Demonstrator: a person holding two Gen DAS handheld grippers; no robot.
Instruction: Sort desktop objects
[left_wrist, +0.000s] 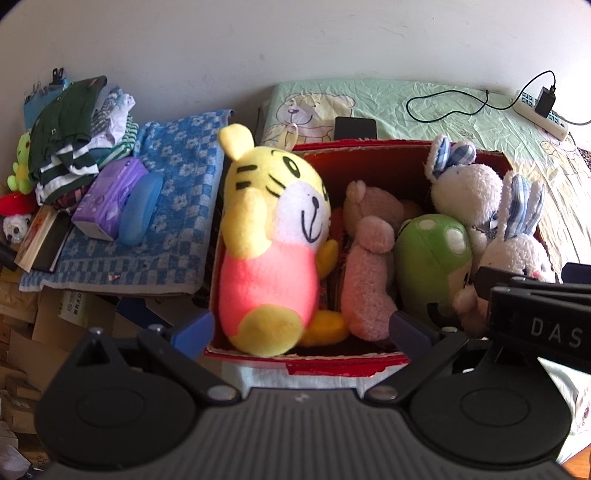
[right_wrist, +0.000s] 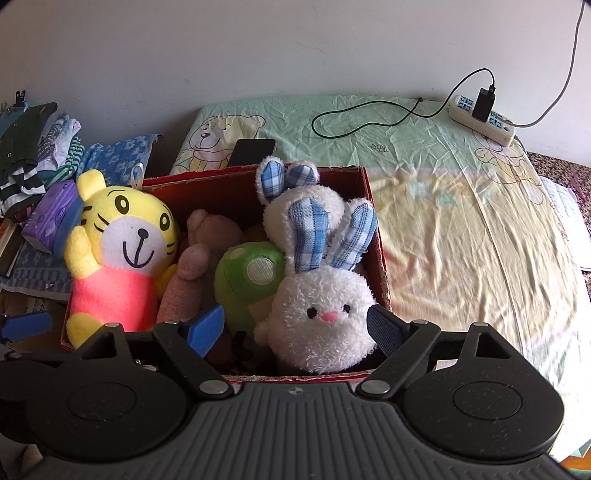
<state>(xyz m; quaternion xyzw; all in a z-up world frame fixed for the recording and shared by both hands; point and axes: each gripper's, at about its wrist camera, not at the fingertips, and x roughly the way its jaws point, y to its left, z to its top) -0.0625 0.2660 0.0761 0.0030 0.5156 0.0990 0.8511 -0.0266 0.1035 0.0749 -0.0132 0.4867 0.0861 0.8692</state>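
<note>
While both grippers hang at near rim of red box (right_wrist: 373, 206), jaws apart, holding nothing: left gripper (left_wrist: 301, 328) faces yellow tiger toy (left_wrist: 269, 251), right gripper (right_wrist: 295, 328) faces front white rabbit (right_wrist: 321, 317). Toys packed upright in box: tiger at left, pink bear (left_wrist: 369, 273), green toy (right_wrist: 251, 277), second rabbit (right_wrist: 295, 206) behind. All look soft, light, squashy; pinch rabbit across head or ear. Beyond: phone (right_wrist: 255, 149), power strip (right_wrist: 480, 118) on bedsheet.
</note>
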